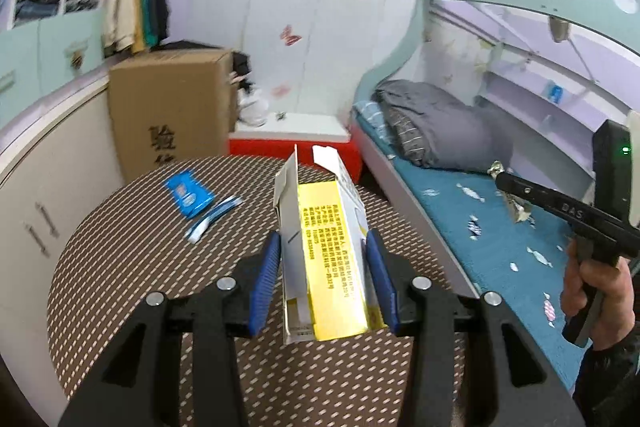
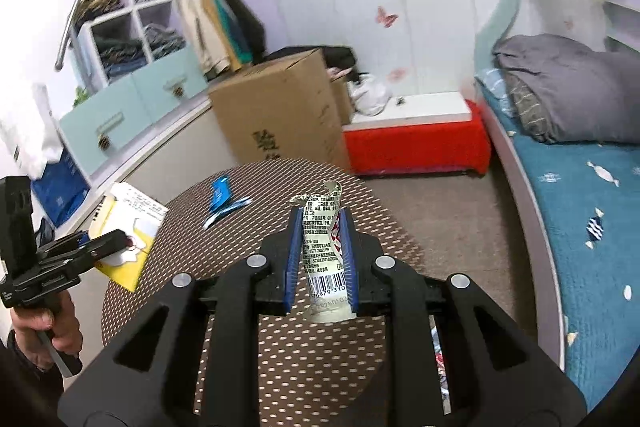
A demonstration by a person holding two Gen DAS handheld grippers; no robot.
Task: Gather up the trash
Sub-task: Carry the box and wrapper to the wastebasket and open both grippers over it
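Your left claw pinches a yellow-and-white carton with its flaps open, at the centre of the left wrist view, lifted above the round patterned surface. Your right claw is pressed onto a crumpled printed wrapper, mid-frame in the right wrist view. A blue sachet and a torn strip lie on the surface, left of centre in the left wrist view.

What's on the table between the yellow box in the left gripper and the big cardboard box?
In the left wrist view, a blue packet and a torn blue-white strip lie on the round table between the yellow box and the cardboard box.
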